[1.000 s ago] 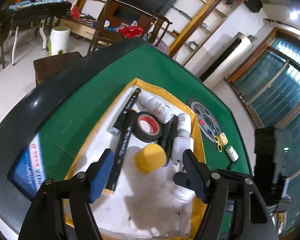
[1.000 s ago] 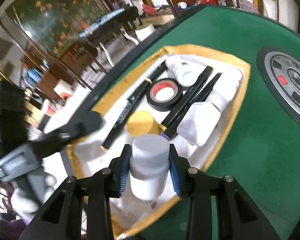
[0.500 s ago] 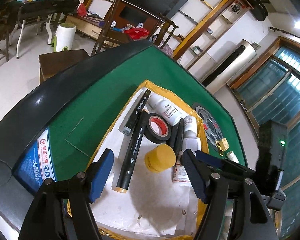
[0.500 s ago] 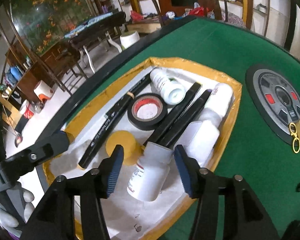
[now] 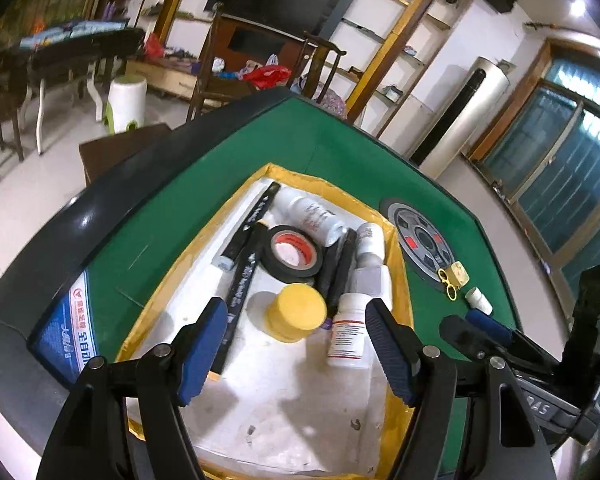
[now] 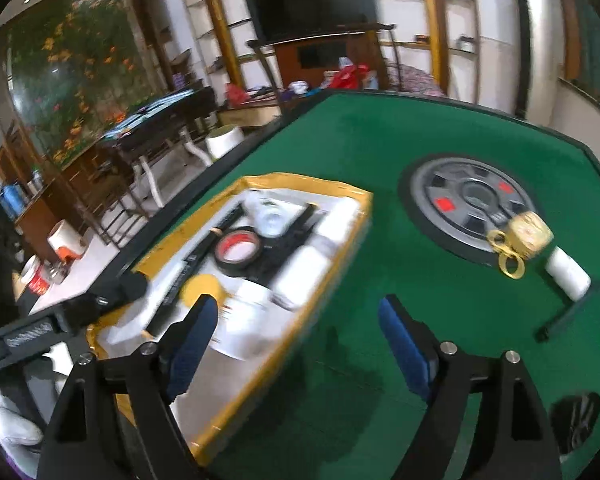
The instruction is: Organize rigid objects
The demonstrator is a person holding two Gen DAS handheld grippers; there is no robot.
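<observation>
Two views here. Left wrist: left gripper [image 5: 294,346] hangs wide open and empty over the yellow-edged tray [image 5: 405,292], where a white bottle [image 5: 350,330] lies beside a yellow cap [image 5: 296,312] and tape roll [image 5: 294,252]. Right wrist: right gripper [image 6: 298,344] jaws just been opening, nothing between them, over green felt table [image 6: 380,152] beside the tray.
</observation>
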